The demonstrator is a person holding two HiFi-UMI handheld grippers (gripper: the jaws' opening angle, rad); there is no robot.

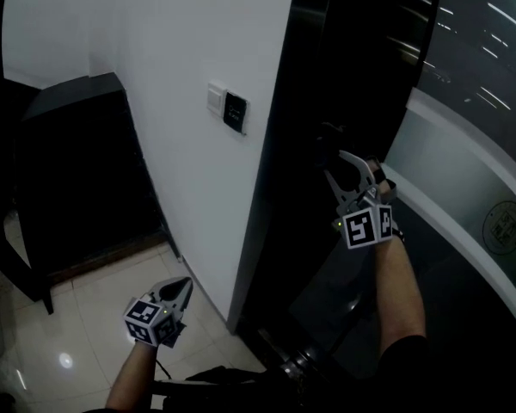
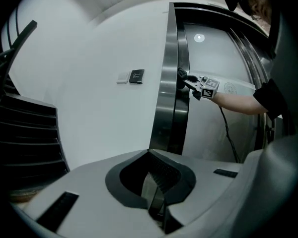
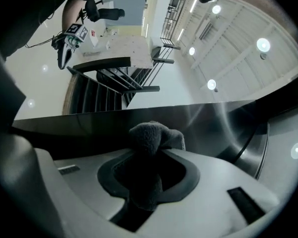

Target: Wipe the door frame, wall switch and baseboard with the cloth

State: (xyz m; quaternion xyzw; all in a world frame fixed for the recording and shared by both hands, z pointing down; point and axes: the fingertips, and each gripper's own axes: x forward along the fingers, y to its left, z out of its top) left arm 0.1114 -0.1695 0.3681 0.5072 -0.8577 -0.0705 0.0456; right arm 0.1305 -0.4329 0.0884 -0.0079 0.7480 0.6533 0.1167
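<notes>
Two grippers show in the head view. Only the right gripper view shows the dark cloth (image 3: pixel 148 138) well. The right gripper (image 1: pixel 344 169) pinches it tight, up against the black door frame (image 1: pixel 284 144). The left gripper (image 1: pixel 182 286) hangs low by the white wall (image 1: pixel 198 41), its jaws squeezed together on nothing. The wall switch (image 1: pixel 235 110) sits higher up on that wall.

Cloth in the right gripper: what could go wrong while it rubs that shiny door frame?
1. Only a small bunch of the cloth pokes past the right gripper, so its hard jaws might scrape the door frame.
2. The cable hanging under that arm could snag on something.
3. Wiping the wall switch later might press it by accident.
</notes>
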